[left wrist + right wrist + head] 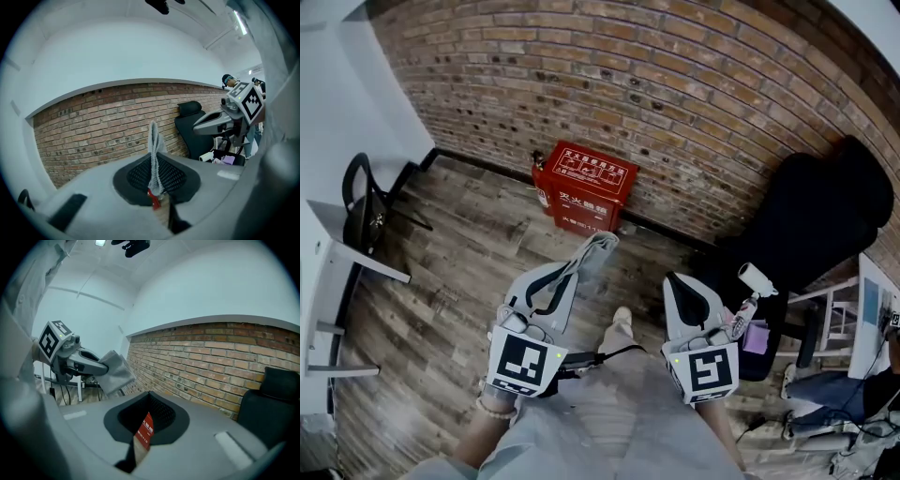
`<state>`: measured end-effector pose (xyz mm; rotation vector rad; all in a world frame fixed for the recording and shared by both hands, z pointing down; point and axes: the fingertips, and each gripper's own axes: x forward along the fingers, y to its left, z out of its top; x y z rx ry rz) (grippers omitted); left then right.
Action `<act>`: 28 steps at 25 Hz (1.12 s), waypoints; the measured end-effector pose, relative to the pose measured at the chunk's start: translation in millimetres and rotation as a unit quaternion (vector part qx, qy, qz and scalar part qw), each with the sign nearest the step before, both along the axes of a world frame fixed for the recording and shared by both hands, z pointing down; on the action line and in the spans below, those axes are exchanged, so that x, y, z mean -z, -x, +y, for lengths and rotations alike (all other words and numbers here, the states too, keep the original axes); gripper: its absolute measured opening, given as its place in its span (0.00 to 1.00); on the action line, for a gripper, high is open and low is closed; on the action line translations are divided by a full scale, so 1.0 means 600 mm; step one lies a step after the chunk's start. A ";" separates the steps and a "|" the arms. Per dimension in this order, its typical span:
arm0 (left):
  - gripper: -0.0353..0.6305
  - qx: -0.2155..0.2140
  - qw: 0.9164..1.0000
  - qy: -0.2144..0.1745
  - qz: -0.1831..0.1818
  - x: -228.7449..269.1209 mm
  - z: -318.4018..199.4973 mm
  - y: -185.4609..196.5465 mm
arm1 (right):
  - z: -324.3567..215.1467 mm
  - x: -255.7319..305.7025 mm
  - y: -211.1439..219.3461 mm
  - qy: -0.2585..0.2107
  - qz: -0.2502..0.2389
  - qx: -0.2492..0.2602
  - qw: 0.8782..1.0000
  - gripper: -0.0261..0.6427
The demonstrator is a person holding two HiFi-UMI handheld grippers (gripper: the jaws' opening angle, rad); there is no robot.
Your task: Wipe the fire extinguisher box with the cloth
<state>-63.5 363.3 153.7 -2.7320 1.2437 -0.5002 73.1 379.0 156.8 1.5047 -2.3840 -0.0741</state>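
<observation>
Left gripper (579,262) low in head view, jaws clamped on grey cloth (596,247), cloth's fold sticking out past jaw tips. Beyond it, red fire extinguisher box (584,186) on wooden floor (459,272), backed against brick wall (694,94), well apart from cloth. Right gripper (673,281) beside left one, jaws closed to thin slit, nothing held. Black chair (820,211) far right.

The cloth (592,251) is soft knit, the fire extinguisher box (584,186) smooth red-painted, the wall (675,94) rough brick.
</observation>
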 end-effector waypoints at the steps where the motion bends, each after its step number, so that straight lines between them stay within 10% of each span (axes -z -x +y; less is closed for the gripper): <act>1: 0.07 0.004 1.000 0.002 -0.001 -0.003 -0.004 0.004 | -0.006 -0.001 0.000 0.001 0.000 0.001 1.000 0.05; 28: 0.07 0.060 0.998 0.037 0.002 -0.046 -0.413 -0.047 | -0.458 -0.060 -0.039 0.049 -0.021 0.067 0.996 0.06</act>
